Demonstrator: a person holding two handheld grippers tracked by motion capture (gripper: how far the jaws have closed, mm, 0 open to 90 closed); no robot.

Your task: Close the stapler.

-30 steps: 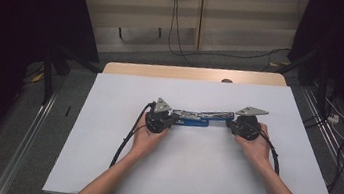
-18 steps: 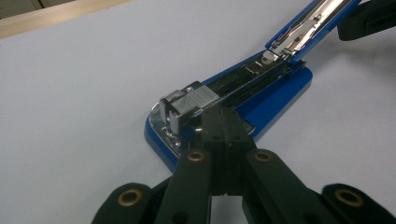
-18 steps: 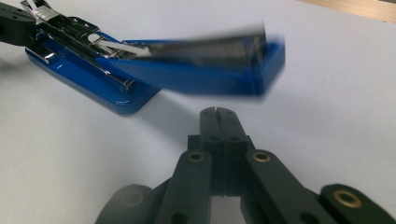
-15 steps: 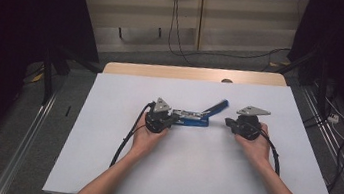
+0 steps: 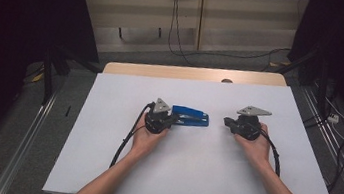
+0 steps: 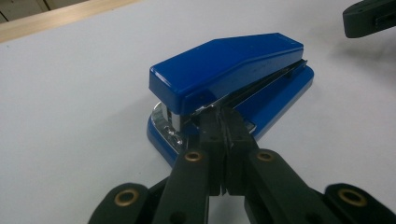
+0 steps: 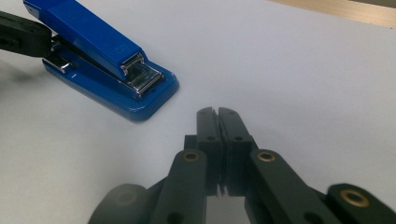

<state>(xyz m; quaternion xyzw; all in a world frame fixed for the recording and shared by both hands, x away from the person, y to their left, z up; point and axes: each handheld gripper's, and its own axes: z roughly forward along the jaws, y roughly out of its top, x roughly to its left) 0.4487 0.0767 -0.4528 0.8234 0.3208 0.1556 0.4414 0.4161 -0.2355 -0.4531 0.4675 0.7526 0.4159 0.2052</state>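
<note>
The left hand-held gripper (image 6: pixel 227 122), jaws together, should brace the blue stapler (image 6: pixel 233 79) steadily; the right hand-held gripper (image 7: pixel 217 113), also closed, waits apart.

Dim room, evenly lit table; near jaws slightly blurred.

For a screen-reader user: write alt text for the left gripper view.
A blue stapler lies closed on a white table, its hinged rear end nearest the camera. The left gripper, jaws shut together, has its tips against the stapler's rear, at the seam between top and base.
</note>
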